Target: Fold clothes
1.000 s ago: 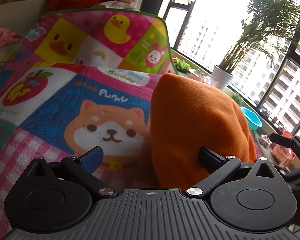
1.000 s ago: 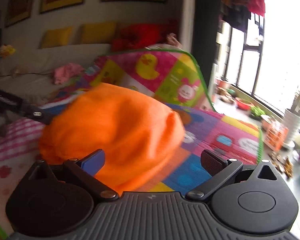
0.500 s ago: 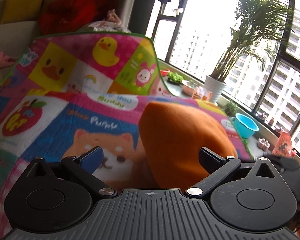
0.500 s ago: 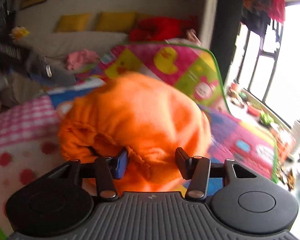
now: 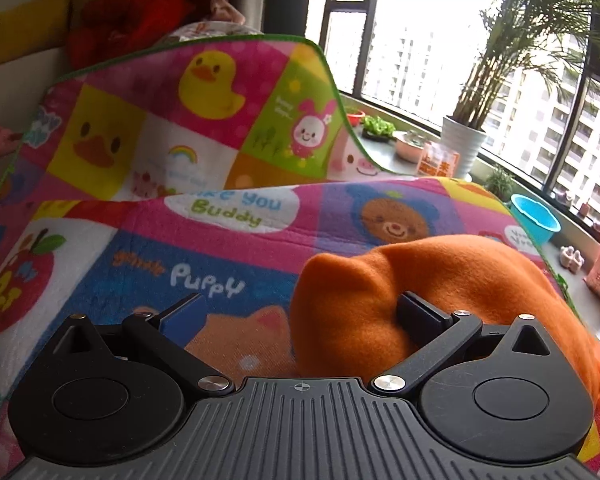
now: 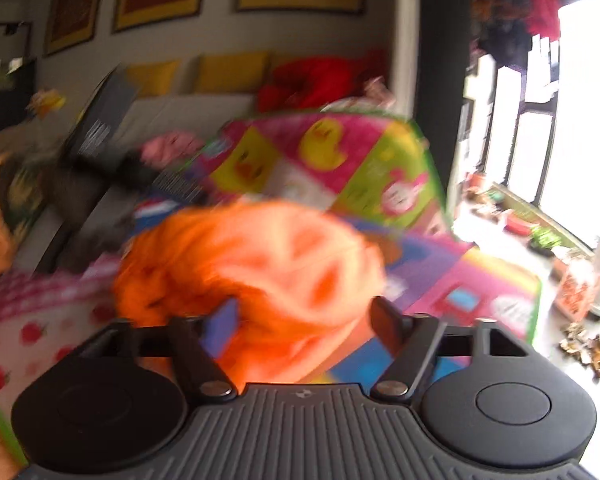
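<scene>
An orange fleece garment (image 5: 440,280) lies in a rounded heap on the cartoon-print blanket (image 5: 228,208). My left gripper (image 5: 300,306) is open wide. Its right finger (image 5: 420,314) rests against the heap's near side, and its blue-padded left finger (image 5: 184,312) is over bare blanket. In the blurred right wrist view, the same orange garment (image 6: 260,256) bulges between the fingers of my right gripper (image 6: 304,316). Those jaws are opening, and the pads do not visibly pinch the cloth.
The blanket's far part (image 5: 204,92) stands up against a white sofa with yellow cushions (image 6: 228,72) and a red heap (image 6: 316,80). A pink garment (image 6: 168,148) lies on the sofa. A window ledge holds a potted palm (image 5: 464,148) and a blue bowl (image 5: 534,220).
The left gripper has drawn away, so the orange heap sits lower and further right in its view. The right gripper closed on the cloth half a second ago and now stands wider again.
</scene>
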`<state>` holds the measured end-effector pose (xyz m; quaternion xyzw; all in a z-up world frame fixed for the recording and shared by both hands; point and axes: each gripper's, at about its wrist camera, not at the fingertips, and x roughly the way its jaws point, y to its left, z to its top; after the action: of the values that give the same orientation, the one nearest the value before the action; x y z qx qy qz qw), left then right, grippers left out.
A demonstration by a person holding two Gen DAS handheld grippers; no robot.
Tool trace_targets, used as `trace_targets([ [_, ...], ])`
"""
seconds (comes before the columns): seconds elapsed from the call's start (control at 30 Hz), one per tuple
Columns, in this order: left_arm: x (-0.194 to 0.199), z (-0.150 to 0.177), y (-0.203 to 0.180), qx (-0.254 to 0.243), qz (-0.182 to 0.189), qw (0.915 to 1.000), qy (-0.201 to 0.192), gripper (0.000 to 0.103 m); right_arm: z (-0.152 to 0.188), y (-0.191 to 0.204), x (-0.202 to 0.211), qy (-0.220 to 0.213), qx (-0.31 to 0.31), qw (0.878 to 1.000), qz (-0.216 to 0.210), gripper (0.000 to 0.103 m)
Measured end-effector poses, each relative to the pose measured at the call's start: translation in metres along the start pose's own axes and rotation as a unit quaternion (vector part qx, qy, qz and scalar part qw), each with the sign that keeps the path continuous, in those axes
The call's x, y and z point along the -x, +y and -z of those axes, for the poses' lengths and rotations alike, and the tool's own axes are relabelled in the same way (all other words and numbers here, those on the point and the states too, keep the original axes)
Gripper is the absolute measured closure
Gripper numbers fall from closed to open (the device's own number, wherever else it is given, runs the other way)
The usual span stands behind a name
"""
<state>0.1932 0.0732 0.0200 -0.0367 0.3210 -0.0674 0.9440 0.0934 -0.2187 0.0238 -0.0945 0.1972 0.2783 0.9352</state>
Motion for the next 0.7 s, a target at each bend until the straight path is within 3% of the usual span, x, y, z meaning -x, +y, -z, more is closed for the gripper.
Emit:
trace_targets([
  [0.17, 0.002, 0.001, -0.008, -0.019, 0.005, 0.9998, -0.002, 0.0, -0.026, -0.023, -0.027, -0.018, -0.048, 0.999, 0.006, 0.003],
  [0.27, 0.004, 0.001, -0.012, -0.032, 0.015, 0.9994, -0.001, 0.0, -0.042, -0.039, -0.041, -0.04, -0.121, 0.992, -0.02, 0.0],
  [0.4, 0.005, 0.003, -0.016, -0.044, 0.014, 0.9989, -0.007, 0.0, -0.055, -0.061, -0.064, -0.029, -0.194, 0.981, -0.001, 0.0],
  [0.5, 0.004, 0.003, -0.013, -0.035, 0.018, 0.9992, -0.005, 0.0, -0.049, -0.062, -0.092, 0.035, -0.176, 0.983, 0.045, 0.0],
  [0.67, 0.013, -0.001, -0.004, -0.002, 0.048, 0.9989, -0.002, 0.0, -0.01, -0.036, -0.12, 0.123, -0.078, 0.983, 0.112, 0.0],
  [0.7, 0.017, -0.002, -0.002, 0.011, 0.056, 0.9984, -0.005, 0.0, -0.006, -0.037, -0.117, 0.122, -0.08, 0.982, 0.118, 0.0],
])
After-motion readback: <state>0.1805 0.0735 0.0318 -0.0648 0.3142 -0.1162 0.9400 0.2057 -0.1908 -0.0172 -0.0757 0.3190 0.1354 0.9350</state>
